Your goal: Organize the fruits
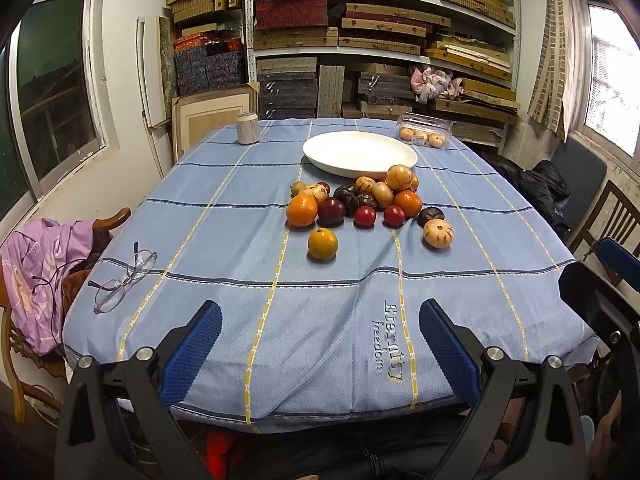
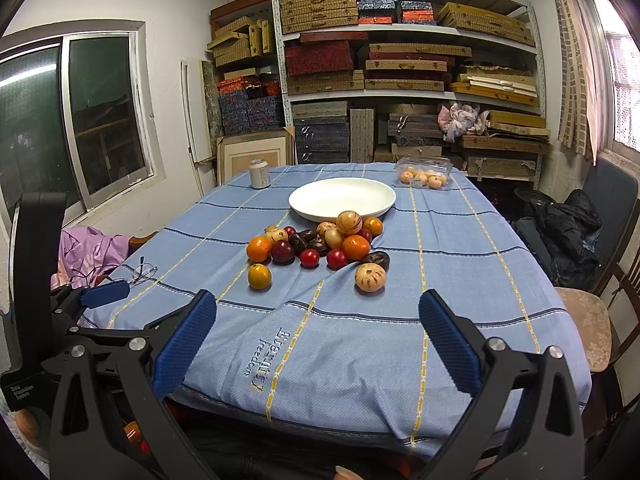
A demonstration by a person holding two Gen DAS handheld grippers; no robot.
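We hold the left gripper (image 1: 320,344) low in the frame with its blue fingers (image 1: 192,354) spread wide and gripping nothing. The right gripper (image 2: 318,336) sits the same way, fingers (image 2: 448,340) apart and empty, over the blue tablecloth (image 2: 360,352). Above them, mid-frame, the fruit pile (image 1: 360,202) lies on the cloth, just below the white plate (image 1: 360,154). One yellow-orange fruit (image 1: 323,243) and one striped pale fruit (image 1: 438,233) sit apart, nearer us. Glasses (image 1: 124,280) lie at left.
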